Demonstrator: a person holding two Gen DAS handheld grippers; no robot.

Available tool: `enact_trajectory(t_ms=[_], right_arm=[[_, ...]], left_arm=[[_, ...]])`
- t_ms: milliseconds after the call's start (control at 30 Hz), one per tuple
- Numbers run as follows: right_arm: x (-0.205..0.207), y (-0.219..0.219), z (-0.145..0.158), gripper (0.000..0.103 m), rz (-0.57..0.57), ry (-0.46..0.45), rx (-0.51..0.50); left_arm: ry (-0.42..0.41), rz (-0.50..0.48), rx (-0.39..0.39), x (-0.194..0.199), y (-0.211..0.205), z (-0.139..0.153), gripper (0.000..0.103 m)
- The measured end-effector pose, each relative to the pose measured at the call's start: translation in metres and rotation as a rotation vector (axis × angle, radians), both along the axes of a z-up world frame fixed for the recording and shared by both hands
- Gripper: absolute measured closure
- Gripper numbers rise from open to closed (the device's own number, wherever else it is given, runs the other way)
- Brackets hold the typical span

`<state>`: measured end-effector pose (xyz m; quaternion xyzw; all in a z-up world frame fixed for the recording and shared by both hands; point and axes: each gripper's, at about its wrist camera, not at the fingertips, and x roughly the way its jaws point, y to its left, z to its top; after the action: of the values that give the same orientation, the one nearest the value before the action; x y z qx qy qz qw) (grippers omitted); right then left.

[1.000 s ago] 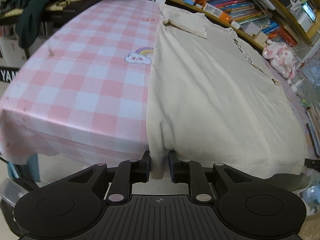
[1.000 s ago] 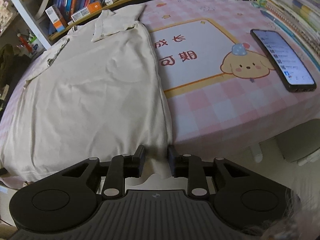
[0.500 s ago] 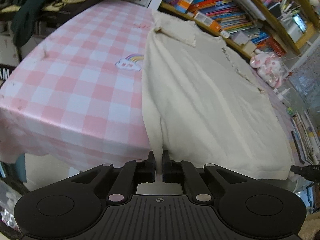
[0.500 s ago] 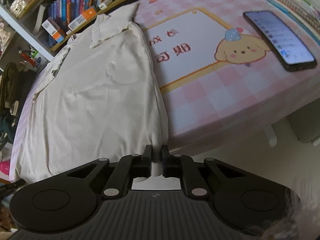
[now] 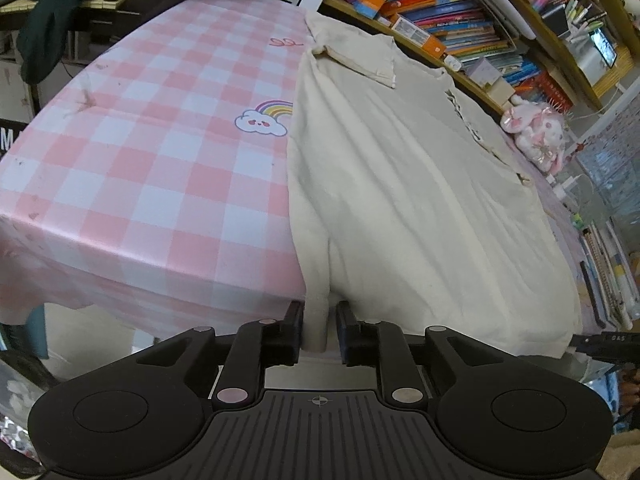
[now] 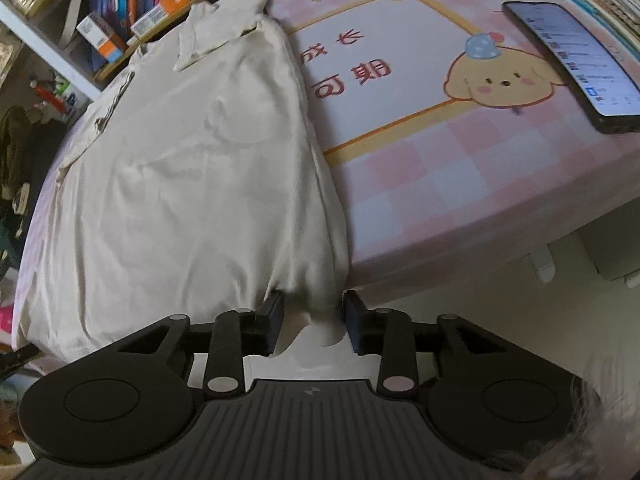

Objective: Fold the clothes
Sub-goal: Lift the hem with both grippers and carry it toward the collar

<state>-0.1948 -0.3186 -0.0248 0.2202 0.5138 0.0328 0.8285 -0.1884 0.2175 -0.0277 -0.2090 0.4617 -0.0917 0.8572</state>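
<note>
Soft cream shirt (image 5: 400,208), faintly creased, flat on glossy pink-checked tablecloth (image 5: 132,168).

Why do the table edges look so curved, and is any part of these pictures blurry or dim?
Left wrist view: the fisheye lens bows the table edge; the shirt looks sharp and evenly lit. Right wrist view: same bending, dimmer, shirt hem slightly smeared near the gripper, phone screen glowing.

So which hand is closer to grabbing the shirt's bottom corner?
Probably the left. Both grippers' jaws are opening with hem between them, but the left gripper has the shirt corner centred in a narrow gap. The right gripper stands wider, with the cloth hanging looser.
</note>
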Motion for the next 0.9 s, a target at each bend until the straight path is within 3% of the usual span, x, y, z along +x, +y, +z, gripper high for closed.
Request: enact_trajectory(t_ms=[33, 100, 433, 800, 900], right_arm=[[0.0, 0.0, 0.0, 0.092, 0.006, 0.0, 0.01], [-0.001, 0.0, 0.003, 0.094, 0.017, -0.005, 0.009], [-0.022, -0.016, 0.028, 0.096, -0.004, -0.043, -0.006], [-0.068, -0.029, 0.013, 0.096, -0.027, 0.122, 0.03], [-0.075, -0.03, 0.006, 0.096, -0.037, 0.161, 0.042]], left_arm=[[-0.001, -0.003, 0.001, 0.0, -0.001, 0.001, 0.096], [0.001, -0.001, 0.012, -0.002, -0.002, 0.002, 0.1], [0.025, -0.014, -0.016, -0.021, 0.003, 0.01, 0.1], [0.212, -0.059, -0.08, -0.064, 0.002, -0.023, 0.1], [0.208, -0.062, -0.121, -0.064, 0.001, -0.023, 0.1]])
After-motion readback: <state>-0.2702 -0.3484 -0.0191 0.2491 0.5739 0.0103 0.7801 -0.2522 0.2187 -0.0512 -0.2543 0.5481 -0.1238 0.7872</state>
